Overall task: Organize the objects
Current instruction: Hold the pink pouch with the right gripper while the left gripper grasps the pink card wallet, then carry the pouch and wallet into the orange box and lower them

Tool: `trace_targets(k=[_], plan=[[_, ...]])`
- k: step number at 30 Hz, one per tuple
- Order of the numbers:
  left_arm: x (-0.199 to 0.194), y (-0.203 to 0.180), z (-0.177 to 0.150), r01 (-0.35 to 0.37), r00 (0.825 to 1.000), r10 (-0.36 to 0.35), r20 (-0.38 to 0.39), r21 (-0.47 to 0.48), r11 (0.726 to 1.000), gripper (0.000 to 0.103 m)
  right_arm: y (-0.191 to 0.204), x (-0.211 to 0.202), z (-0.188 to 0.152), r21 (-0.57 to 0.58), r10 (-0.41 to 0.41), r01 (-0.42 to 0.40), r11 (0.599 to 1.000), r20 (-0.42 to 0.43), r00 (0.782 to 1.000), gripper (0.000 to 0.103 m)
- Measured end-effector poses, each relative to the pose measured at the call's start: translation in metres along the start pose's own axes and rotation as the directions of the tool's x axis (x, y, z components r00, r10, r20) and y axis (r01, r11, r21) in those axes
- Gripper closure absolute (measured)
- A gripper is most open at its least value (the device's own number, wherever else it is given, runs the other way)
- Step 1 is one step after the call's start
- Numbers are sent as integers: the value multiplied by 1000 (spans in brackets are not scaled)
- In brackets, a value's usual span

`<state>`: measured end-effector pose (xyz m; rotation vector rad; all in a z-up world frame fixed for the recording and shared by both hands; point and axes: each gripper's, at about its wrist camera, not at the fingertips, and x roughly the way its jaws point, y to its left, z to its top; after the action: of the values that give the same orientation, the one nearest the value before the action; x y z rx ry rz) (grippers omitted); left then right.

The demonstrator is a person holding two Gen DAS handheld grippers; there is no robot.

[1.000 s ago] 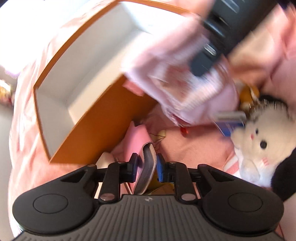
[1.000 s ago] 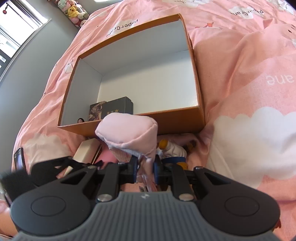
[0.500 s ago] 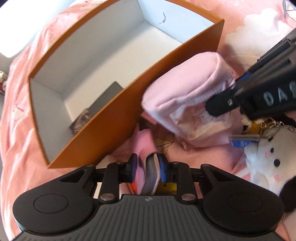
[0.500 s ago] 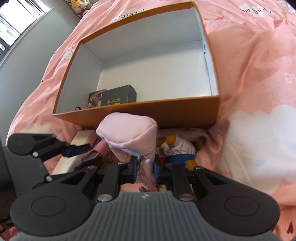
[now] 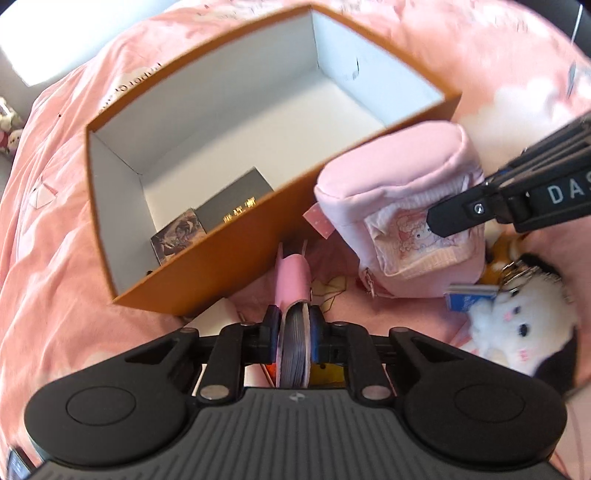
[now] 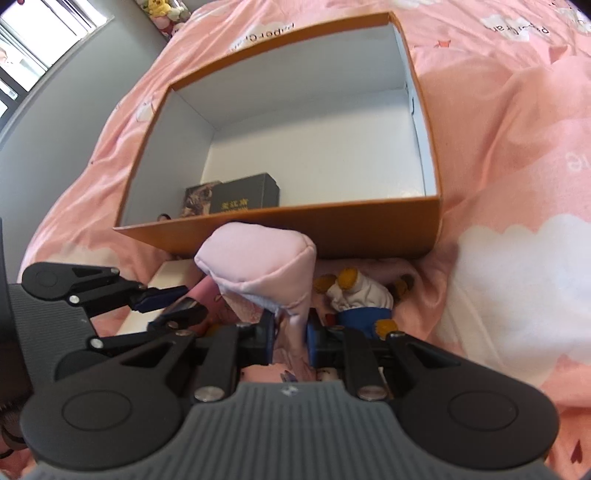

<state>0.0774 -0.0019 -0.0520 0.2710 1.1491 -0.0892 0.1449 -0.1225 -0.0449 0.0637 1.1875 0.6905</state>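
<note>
An orange box (image 5: 236, 254) with a white inside lies open on the pink bedspread; it also shows in the right wrist view (image 6: 369, 221). A dark box (image 5: 232, 205) and a small picture card (image 5: 177, 234) lie in its near left corner. My left gripper (image 5: 293, 325) is shut on a pink-covered notebook (image 5: 293, 291), held just in front of the box's near wall. My right gripper (image 6: 290, 332) is shut on a pink fabric pouch (image 6: 258, 266), held up before the same wall; the pouch (image 5: 402, 210) shows at right in the left wrist view.
A white plush toy (image 5: 517, 325) with keyrings and a small blue item (image 5: 469, 299) lies at right. A small doll in white and blue (image 6: 358, 299) lies by the box's near wall. A white flat box (image 6: 166, 284) lies at left. More plush toys (image 6: 162, 11) sit far back.
Both grippers have risen and pulled back, so more of the box's inside shows. The right gripper with the pouch has shifted right in the left wrist view. Both grips are unchanged.
</note>
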Motion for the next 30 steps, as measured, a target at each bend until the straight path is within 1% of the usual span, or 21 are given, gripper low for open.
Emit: trace_targets(k=[4,5,7,10,13,16,19,23,25,27,29,30], plan=[[-27,7,-9,46,997,-42,62,-71,996,86,3,-16,2,1,6,-6,1000,31,1000,87],[-27,13,-5,57,996,-50,79,-83,995,86,3,-20,3,2,10,-10,1000,39,999,87],[-44,15,-9,81,991,-68,115,-110,991,86,5,-28,5,4,22,-22,1000,52,998,87],[-62,25,5,128,981,-103,166,-144,981,86,8,-39,9,2,42,-42,999,73,996,87],[-78,36,5,170,965,-129,226,-172,970,86,12,-54,13,-9,69,-69,998,100,993,87],[-92,44,11,173,953,-113,282,-199,965,86,18,-66,22,-23,97,-95,995,126,987,87],[-97,58,19,172,935,-88,343,-222,960,86,23,-76,37,-39,111,-106,994,158,981,87],[-94,77,38,165,910,-42,412,-267,949,86,29,-77,62,-59,93,-82,995,202,975,87],[-89,89,47,172,900,-16,435,-320,932,86,28,-71,77,-45,85,-77,996,210,974,87],[-75,103,56,185,889,5,458,-370,911,86,25,-63,92,-30,83,-78,997,212,974,87],[-56,120,64,202,889,19,458,-428,881,86,20,-51,105,-5,79,-80,997,204,976,87],[-46,129,66,221,883,16,469,-446,867,86,17,-45,112,12,82,-86,996,198,977,87]])
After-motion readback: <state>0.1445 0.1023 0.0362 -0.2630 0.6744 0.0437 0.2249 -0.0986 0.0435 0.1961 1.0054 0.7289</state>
